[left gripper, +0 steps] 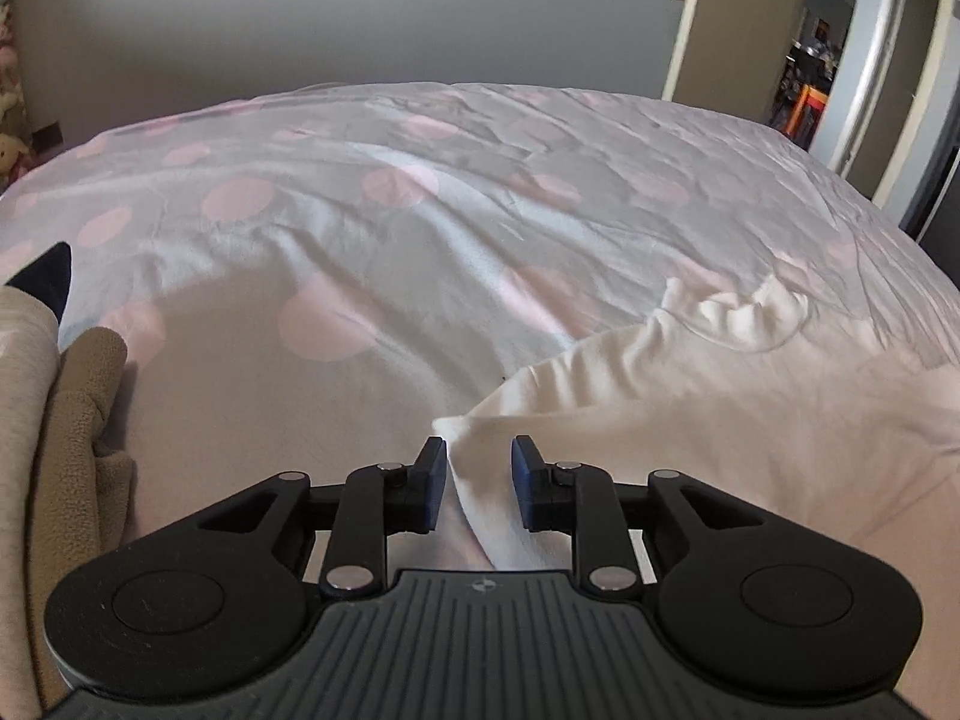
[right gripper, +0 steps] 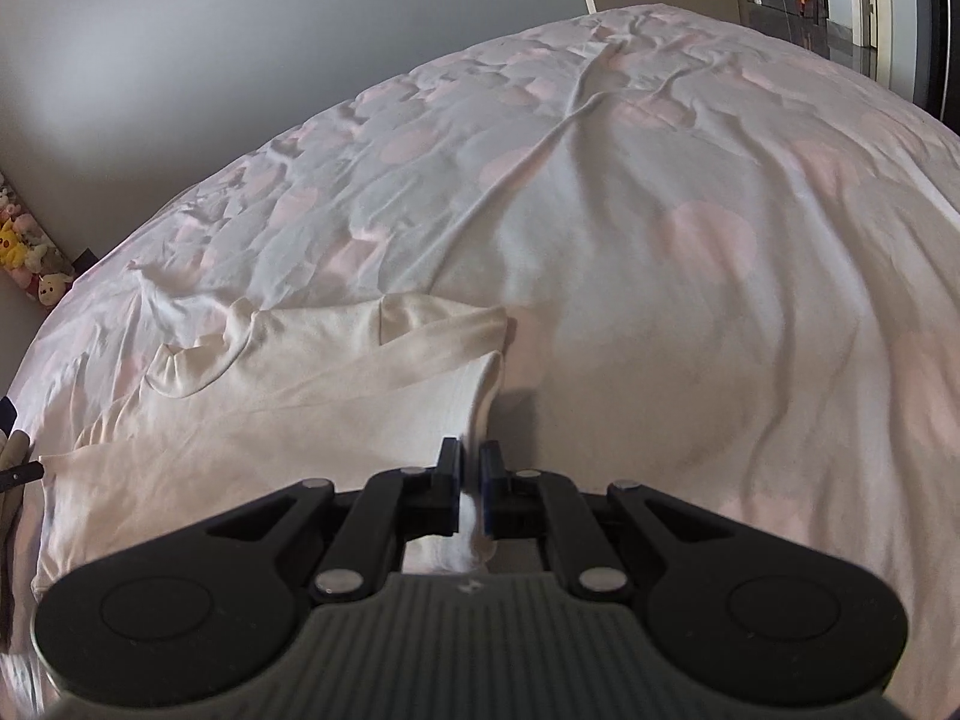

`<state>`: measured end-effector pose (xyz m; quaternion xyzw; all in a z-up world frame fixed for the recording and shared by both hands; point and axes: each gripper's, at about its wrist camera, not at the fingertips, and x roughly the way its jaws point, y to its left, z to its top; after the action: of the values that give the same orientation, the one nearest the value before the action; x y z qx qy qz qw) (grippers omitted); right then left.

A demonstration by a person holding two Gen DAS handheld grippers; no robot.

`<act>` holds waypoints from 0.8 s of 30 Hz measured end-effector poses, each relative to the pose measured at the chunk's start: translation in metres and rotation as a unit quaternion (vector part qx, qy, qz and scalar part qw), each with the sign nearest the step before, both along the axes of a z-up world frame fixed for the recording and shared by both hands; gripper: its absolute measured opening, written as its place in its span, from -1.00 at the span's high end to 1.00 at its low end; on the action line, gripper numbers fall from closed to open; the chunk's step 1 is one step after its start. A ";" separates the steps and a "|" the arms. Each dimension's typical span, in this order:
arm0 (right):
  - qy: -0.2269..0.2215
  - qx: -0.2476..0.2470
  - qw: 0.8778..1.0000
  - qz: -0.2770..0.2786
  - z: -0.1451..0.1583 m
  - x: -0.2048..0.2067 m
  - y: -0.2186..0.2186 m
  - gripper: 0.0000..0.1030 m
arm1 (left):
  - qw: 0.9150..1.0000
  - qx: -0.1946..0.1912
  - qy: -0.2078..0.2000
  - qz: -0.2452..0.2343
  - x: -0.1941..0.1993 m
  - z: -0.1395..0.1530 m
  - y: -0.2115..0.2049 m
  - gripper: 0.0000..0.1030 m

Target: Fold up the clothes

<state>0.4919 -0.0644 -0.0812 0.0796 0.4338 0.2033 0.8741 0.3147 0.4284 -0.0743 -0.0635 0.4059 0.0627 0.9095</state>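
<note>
A cream-white shirt (left gripper: 690,396) lies flat on the bed, its neckline toward the far side. My left gripper (left gripper: 478,468) is open, with a folded edge of the shirt lying between its jaws. In the right wrist view the same shirt (right gripper: 270,420) spreads to the left, one side folded over. My right gripper (right gripper: 471,471) is shut on the shirt's near right edge, and white cloth shows between its pads.
The bed has a grey-white cover with pink dots (left gripper: 420,210). A pile of tan and beige clothes (left gripper: 66,450) with a dark item (left gripper: 45,279) lies at the left. An open door (left gripper: 840,48) is at the back right. Plush toys (right gripper: 30,258) sit by the wall.
</note>
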 end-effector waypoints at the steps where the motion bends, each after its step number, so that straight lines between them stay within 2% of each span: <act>1: -0.001 -0.001 1.000 0.001 0.001 -0.001 0.001 0.86 | 1.000 0.011 0.004 -0.014 -0.005 0.002 -0.007 0.59; 6: -0.004 -0.005 1.000 0.004 0.005 -0.004 0.005 0.86 | 0.994 0.070 0.019 -0.076 -0.033 0.005 -0.041 0.51; 8: -0.006 -0.006 1.000 0.006 0.007 -0.005 0.007 0.86 | 0.991 0.091 0.028 -0.099 -0.042 0.004 -0.053 0.40; 9: -0.006 -0.007 1.000 0.006 0.008 -0.006 0.008 0.86 | 0.987 0.105 0.032 -0.114 -0.046 0.002 -0.060 0.36; 11: -0.008 -0.008 1.000 0.008 0.010 -0.007 0.010 0.86 | 0.978 0.143 0.036 -0.146 -0.056 -0.003 -0.076 0.12; 13: -0.009 -0.010 1.000 0.009 0.012 -0.008 0.011 0.86 | 0.969 0.170 0.043 -0.175 -0.063 -0.010 -0.090 0.09; 16: -0.010 -0.014 1.000 0.010 0.014 -0.009 0.013 0.86 | 0.962 0.176 0.062 -0.199 -0.065 -0.025 -0.099 0.09; 18: -0.010 -0.019 1.000 0.011 0.015 -0.008 0.015 0.86 | 0.959 0.187 0.062 -0.203 -0.063 -0.032 -0.101 0.16; 20: -0.009 -0.023 1.000 0.011 0.016 -0.007 0.015 0.86 | 0.958 0.193 0.057 -0.203 -0.061 -0.033 -0.102 0.68; 22: -0.008 -0.027 1.000 0.012 0.017 -0.006 0.016 0.86 | 0.960 0.191 0.048 -0.200 -0.059 -0.030 -0.100 0.88; 24: -0.010 -0.029 0.999 0.013 0.020 -0.005 0.016 0.86 | 0.962 0.188 0.032 -0.196 -0.060 -0.022 -0.093 0.90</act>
<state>0.4872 -0.0485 -0.0612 0.0462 0.4317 0.2027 0.8777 0.2545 0.3354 -0.0963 0.1917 0.4203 -0.0395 0.8860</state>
